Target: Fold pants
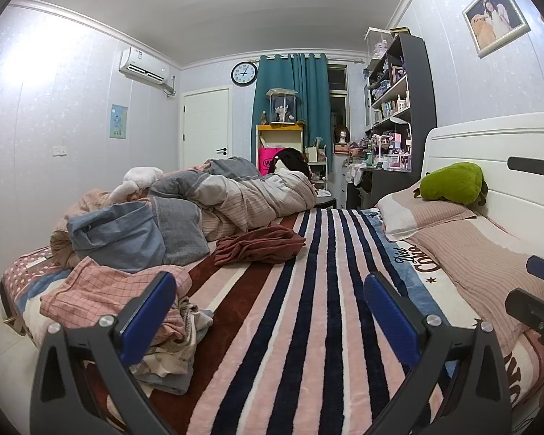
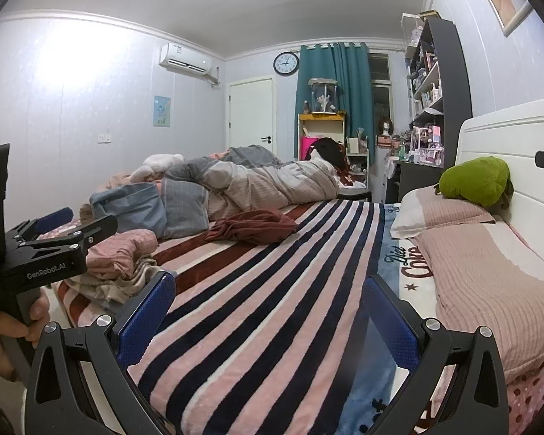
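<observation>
My left gripper [image 1: 270, 311] and my right gripper [image 2: 268, 311] both hang above the striped fuzzy blanket [image 1: 308, 290] with their blue fingers spread wide, holding nothing. The crumpled dark red pants [image 1: 259, 244] lie well ahead of both, near the rumpled grey and pink quilt [image 1: 235, 188]. Only the right view shows my hand [image 2: 7, 326] on the left handle

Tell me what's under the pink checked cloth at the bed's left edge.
Under the pink checked cloth lies a crumpled pile of beige and grey clothes on the striped blanket. What the pile holds deeper down is covered.
</observation>
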The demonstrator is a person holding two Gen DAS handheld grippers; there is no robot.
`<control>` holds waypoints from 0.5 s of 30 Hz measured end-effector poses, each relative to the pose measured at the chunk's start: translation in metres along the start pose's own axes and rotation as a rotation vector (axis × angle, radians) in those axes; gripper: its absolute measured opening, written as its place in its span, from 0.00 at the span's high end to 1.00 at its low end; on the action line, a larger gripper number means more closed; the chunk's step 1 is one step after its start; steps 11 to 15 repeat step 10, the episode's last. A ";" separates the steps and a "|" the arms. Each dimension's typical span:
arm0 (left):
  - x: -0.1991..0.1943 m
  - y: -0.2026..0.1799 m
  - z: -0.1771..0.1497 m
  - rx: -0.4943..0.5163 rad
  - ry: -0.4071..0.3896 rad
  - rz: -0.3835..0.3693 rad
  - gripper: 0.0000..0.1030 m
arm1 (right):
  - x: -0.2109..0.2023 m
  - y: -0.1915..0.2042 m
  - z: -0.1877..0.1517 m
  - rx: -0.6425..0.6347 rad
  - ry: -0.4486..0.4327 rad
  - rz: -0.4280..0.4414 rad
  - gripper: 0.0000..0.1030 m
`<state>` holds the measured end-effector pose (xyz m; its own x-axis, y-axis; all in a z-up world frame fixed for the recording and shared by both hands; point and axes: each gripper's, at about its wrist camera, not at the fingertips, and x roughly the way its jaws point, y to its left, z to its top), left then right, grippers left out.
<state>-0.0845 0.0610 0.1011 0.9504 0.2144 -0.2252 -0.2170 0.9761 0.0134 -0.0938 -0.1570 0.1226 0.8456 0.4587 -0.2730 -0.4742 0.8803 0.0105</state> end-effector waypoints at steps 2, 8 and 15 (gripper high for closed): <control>0.000 0.000 0.000 0.002 0.001 0.000 0.01 | 0.000 -0.001 0.000 0.001 0.001 0.001 0.01; -0.001 0.001 0.001 0.000 0.002 -0.003 0.01 | 0.000 -0.002 0.000 0.000 0.000 0.002 0.01; -0.001 0.002 0.002 0.000 0.003 0.004 0.01 | -0.001 -0.002 0.000 0.001 0.001 0.002 0.01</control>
